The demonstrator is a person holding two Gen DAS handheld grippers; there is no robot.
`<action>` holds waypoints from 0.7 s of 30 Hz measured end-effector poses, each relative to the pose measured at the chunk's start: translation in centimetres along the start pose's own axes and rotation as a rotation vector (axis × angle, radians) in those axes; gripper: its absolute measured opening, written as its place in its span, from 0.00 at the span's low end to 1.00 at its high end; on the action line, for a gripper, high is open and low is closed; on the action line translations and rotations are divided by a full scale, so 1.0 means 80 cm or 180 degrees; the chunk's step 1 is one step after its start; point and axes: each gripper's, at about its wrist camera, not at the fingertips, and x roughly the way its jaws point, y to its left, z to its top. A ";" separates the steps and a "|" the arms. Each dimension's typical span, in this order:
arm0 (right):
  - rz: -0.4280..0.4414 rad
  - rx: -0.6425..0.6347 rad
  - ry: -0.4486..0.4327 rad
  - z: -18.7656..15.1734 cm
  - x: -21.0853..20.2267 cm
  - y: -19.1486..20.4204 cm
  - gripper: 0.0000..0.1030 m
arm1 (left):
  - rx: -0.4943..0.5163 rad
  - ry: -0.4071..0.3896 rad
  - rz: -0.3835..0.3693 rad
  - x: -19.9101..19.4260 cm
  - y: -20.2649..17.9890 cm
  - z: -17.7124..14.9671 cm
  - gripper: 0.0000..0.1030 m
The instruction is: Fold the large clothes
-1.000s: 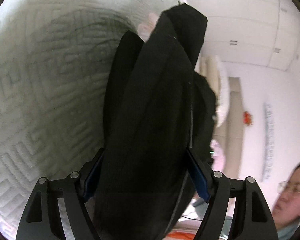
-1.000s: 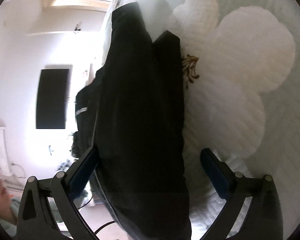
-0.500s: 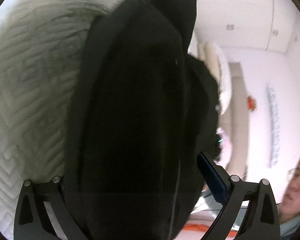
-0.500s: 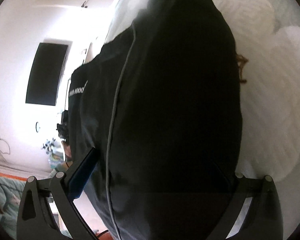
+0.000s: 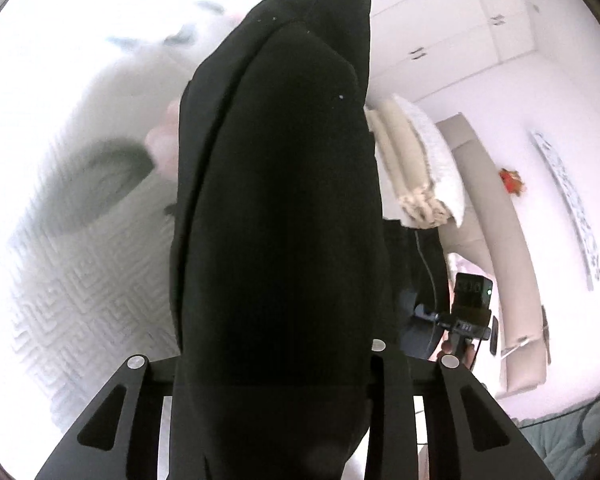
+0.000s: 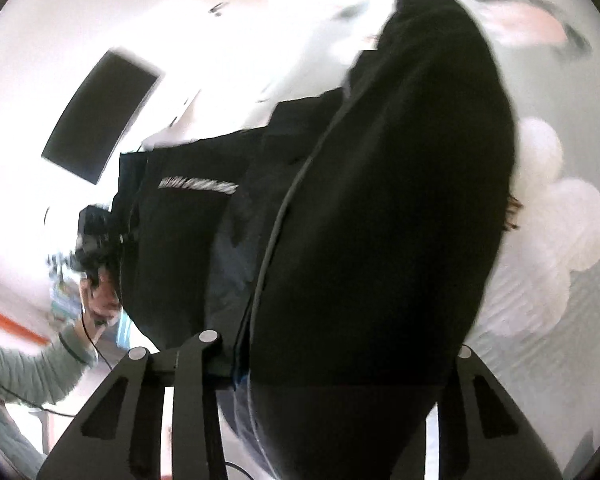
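Left wrist view: left gripper (image 5: 274, 364) jaws closing on the black garment (image 5: 276, 208), lifted over a white quilted bed (image 5: 80, 280); cupboards (image 5: 452, 28) behind. Right gripper (image 6: 336, 360), also closing, is stuffed with it; fluffy cushion (image 6: 556, 232) alongside.

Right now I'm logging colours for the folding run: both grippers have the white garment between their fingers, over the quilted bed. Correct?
Not quite. The garment is black, not white, as the left wrist view shows; the left gripper and right gripper are closing with it between their fingers, over the quilted bed.
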 end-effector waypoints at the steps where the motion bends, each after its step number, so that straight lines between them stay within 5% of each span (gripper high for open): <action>1: 0.0015 -0.0049 -0.0013 -0.004 -0.005 0.014 0.43 | 0.0044 -0.0034 -0.0009 -0.016 -0.009 0.000 0.34; 10: 0.0197 -0.0212 -0.0234 -0.044 -0.020 0.167 0.43 | 0.0263 -0.0250 0.0219 -0.174 -0.048 -0.024 0.34; 21: 0.0123 0.0150 -0.0010 -0.061 0.164 0.310 0.43 | -0.0005 -0.0098 0.0375 -0.279 0.108 -0.030 0.34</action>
